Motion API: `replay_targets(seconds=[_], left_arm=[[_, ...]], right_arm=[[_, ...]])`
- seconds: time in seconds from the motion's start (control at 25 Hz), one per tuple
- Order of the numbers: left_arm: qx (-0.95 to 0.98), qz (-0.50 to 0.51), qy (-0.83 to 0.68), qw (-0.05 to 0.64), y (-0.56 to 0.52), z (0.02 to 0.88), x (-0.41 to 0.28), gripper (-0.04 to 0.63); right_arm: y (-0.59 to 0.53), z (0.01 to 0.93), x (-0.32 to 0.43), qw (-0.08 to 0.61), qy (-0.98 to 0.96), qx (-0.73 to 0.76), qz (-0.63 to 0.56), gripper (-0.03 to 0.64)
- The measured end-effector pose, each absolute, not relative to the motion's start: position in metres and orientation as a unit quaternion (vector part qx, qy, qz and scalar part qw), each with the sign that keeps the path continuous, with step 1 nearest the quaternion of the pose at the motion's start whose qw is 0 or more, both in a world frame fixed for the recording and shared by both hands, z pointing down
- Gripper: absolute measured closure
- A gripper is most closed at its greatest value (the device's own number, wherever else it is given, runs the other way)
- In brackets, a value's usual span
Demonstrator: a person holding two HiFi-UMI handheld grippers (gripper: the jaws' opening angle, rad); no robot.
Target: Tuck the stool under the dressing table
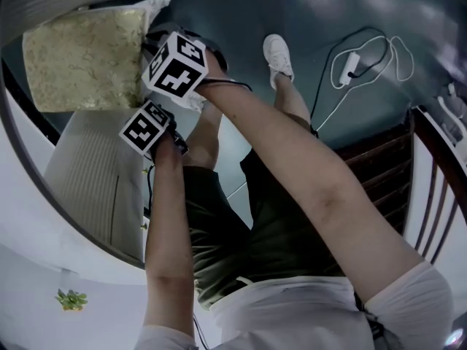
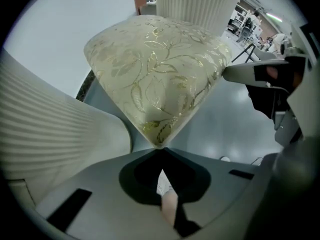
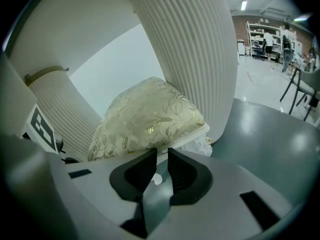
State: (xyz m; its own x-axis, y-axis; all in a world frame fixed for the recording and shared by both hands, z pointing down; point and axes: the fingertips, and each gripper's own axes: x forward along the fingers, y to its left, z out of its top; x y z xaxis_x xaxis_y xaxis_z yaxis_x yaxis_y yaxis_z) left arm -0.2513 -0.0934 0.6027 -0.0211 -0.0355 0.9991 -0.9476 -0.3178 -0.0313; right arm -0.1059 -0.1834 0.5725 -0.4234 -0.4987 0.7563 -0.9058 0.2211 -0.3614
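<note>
Forearms (image 1: 292, 166) nearest, both reaching out to the work; table (image 1: 36, 254) largest, white top on ribbed legs (image 3: 190, 49), two counted; one stool (image 1: 84, 57) on the floor (image 1: 328, 6) between those legs, how far under the top unclear; it lies just ahead of both grippers, so the push, as I judge it, runs straight on into the gap; cushion (image 2: 160, 74) near square, no clear long axis; left gripper (image 2: 159, 146) clenched on a cushion corner; right gripper (image 3: 159, 151) a slit apart at the cushion's edge, no grip confirmed; two grippers, neither nearer.
</note>
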Motion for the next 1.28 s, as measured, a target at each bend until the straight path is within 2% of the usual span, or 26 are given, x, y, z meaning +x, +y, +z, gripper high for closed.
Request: replay_targets(seconds=[0.56, 0.72, 1.04, 1.28], left_arm=[[0.565, 0.584, -0.453, 0.366, -0.110, 0.604, -0.278, 0.592], [0.560, 0.581, -0.459, 0.372, -0.110, 0.604, -0.279, 0.592], [0.550, 0.583, -0.483, 0.354, -0.109, 0.587, -0.284, 0.591], [0.570, 0.578, -0.468, 0.349, -0.099, 0.569, -0.256, 0.591]], right_arm=[[-0.189, 0.573, -0.129, 0.225, -0.741, 0.478, 0.415, 0.533], [-0.185, 0.573, -0.126, 0.226, -0.739, 0.474, 0.422, 0.480], [-0.154, 0.558, -0.104, 0.225, -0.729, 0.472, 0.441, 0.523], [-0.129, 0.536, -0.065, 0.213, -0.718, 0.484, 0.452, 0.588]])
